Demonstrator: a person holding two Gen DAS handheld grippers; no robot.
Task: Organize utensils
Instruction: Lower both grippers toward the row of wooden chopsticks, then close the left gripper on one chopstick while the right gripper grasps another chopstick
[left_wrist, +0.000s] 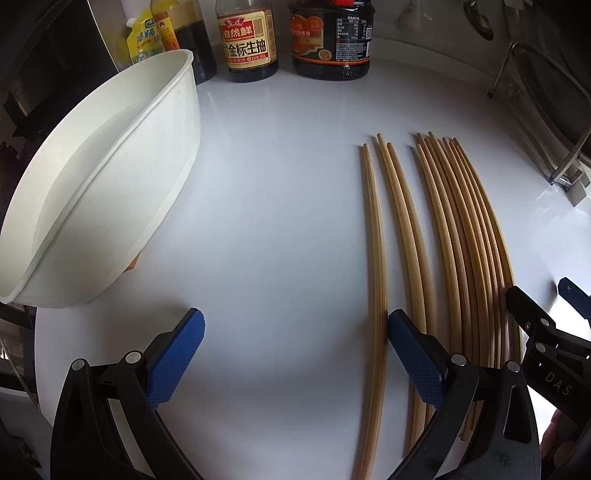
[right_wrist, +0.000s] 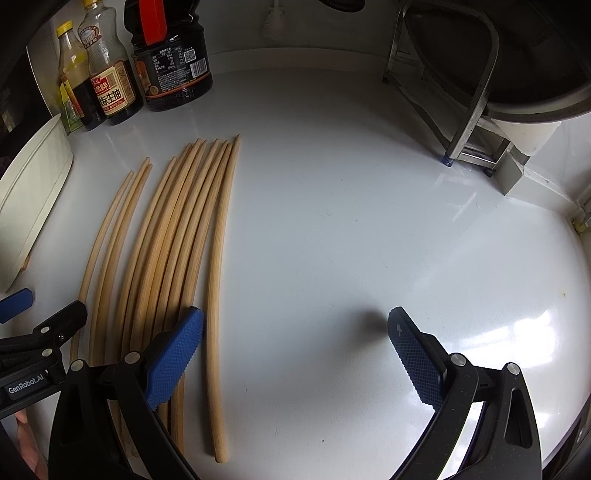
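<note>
Several wooden chopsticks (left_wrist: 458, 236) lie side by side on the white counter (left_wrist: 277, 206), tips pointing away. A pair (left_wrist: 375, 240) lies slightly apart at the left of the row. My left gripper (left_wrist: 295, 332) is open just above the counter; its right finger rests beside that left pair and nothing is between the jaws. A white oval holder (left_wrist: 107, 177) lies tilted at the left. In the right wrist view the chopsticks (right_wrist: 177, 236) lie left of centre. My right gripper (right_wrist: 295, 332) is open, its left finger over the rightmost chopsticks.
Dark sauce bottles (left_wrist: 251, 40) and a jar (left_wrist: 330, 40) stand along the back wall. A metal rack with a pot (right_wrist: 480, 92) stands at the back right. Bare counter (right_wrist: 369, 221) stretches right of the chopsticks. The counter's rounded front edge runs near the left gripper.
</note>
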